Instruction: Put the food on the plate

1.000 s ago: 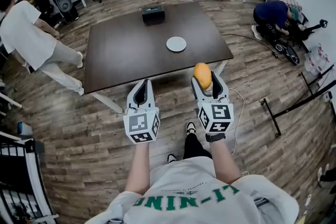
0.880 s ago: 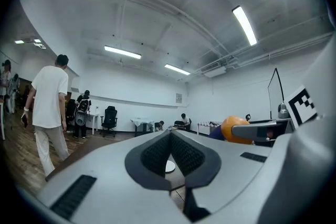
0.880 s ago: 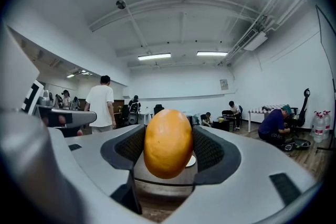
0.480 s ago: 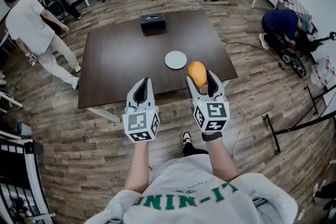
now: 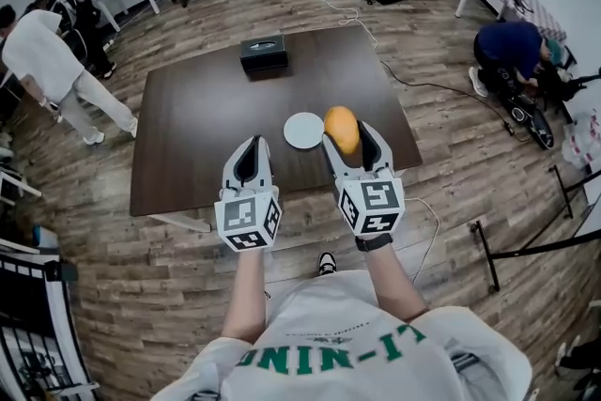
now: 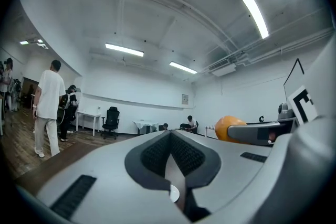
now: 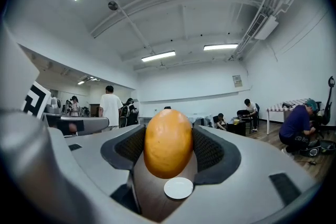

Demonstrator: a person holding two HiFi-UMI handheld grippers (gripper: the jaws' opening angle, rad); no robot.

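Note:
An orange oval piece of food point(image 5: 342, 128) point(image 7: 168, 142) is clamped between the pads of my right gripper point(image 5: 346, 139) point(image 7: 169, 149), which is shut on it. In the head view it hangs over the near part of the dark table point(image 5: 207, 122), just right of the small white plate point(image 5: 303, 131). In the right gripper view the plate point(image 7: 178, 188) shows below the food, further along the table. My left gripper point(image 5: 251, 164) point(image 6: 170, 139) is shut and holds nothing, over the table's near edge left of the plate. The left gripper view also catches the food point(image 6: 229, 126).
A black box point(image 5: 263, 53) sits at the table's far side. A person in white point(image 5: 52, 70) walks at the left, another crouches at the right point(image 5: 510, 52), and others sit at the back. Office chairs, cables and stands surround the table on the wooden floor.
Both grippers have come forward from over the floor to over the table's near edge, bringing the food beside the plate. The person in white has walked further left.

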